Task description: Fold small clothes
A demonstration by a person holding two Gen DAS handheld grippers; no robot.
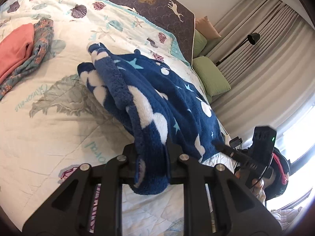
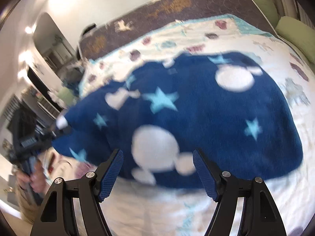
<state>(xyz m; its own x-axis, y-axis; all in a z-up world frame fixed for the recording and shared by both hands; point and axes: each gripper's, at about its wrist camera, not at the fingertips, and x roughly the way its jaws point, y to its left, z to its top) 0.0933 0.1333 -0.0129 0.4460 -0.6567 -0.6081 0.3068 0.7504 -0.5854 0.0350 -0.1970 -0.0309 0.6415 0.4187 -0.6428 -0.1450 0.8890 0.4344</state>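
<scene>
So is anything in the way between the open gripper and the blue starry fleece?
No, nothing visible. The right gripper is open just above the blue fleece, with only bare quilt below. The left gripper already pinches its edge.

My bed wears a white quilt (image 1: 39, 137) printed with seashells, edged by a dark blanket (image 1: 147, 2) with white deer. Green pillows (image 1: 212, 76) lie beside it near grey curtains (image 1: 265, 59), where a black floor lamp (image 1: 253, 38) stands

Both wrist views look down close over the bed (image 1: 49, 118), sharing the blue fleece garment (image 1: 157, 90) mid-frame.
</scene>
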